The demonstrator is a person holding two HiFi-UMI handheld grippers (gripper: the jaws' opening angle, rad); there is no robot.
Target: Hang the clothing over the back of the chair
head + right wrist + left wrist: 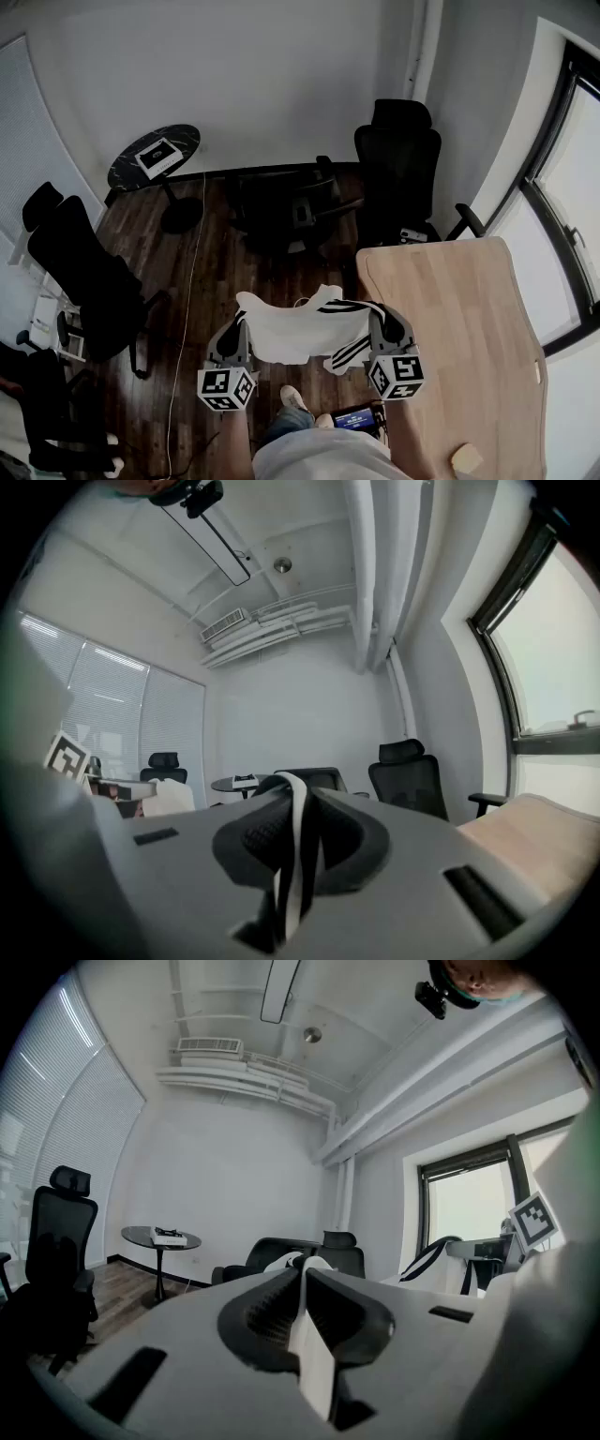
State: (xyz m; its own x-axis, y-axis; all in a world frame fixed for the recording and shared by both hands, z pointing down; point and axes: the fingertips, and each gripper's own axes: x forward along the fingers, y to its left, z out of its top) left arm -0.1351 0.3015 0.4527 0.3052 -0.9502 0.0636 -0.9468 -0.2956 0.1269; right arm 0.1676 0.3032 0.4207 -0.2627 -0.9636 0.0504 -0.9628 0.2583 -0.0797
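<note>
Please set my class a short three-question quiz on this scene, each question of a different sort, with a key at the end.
1. True or false: the left gripper and the right gripper are each shut on the white garment.
2. Multiple choice: what lies on the round black table? A) a flat white box; B) a mug; C) a lamp.
3. Fill in the gap: in the head view, the wooden desk is on the person's ____ side.

Key: 1 true; 2 A; 3 right.
</note>
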